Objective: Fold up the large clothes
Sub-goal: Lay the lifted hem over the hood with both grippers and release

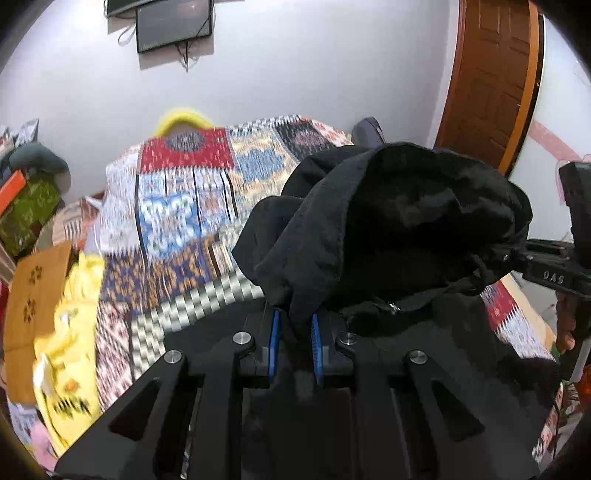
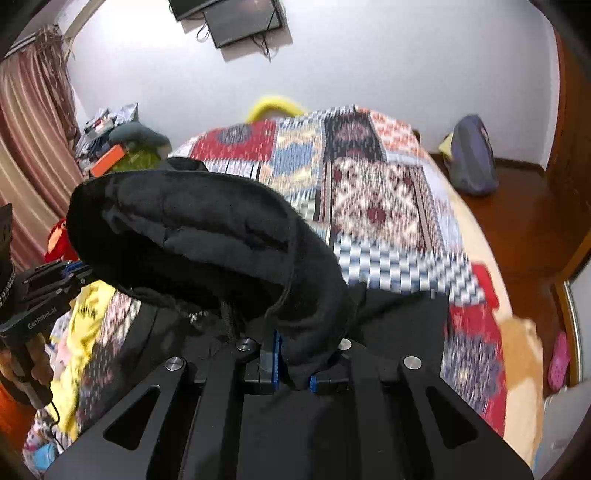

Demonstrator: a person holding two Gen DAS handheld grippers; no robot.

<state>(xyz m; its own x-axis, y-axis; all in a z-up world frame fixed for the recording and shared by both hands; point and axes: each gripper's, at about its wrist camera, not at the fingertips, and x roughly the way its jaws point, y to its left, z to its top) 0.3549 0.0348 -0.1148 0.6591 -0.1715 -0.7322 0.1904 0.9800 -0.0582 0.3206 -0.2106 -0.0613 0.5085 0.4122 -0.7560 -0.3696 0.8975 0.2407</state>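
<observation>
A black hooded jacket is held up over the patchwork bed cover. My left gripper is shut on one edge of the hood, cloth pinched between its blue pads. My right gripper is shut on the other edge of the black hood; its fingertips are partly covered by cloth. The hood opening bulges between the two grippers. The jacket's body hangs below and lies dark under both grippers. Each gripper shows at the side of the other's view: the right one, the left one.
A yellow garment and an orange cloth lie on the bed's left side. A cluttered shelf stands left, a brown door right, a blue bag on the floor, a screen on the wall.
</observation>
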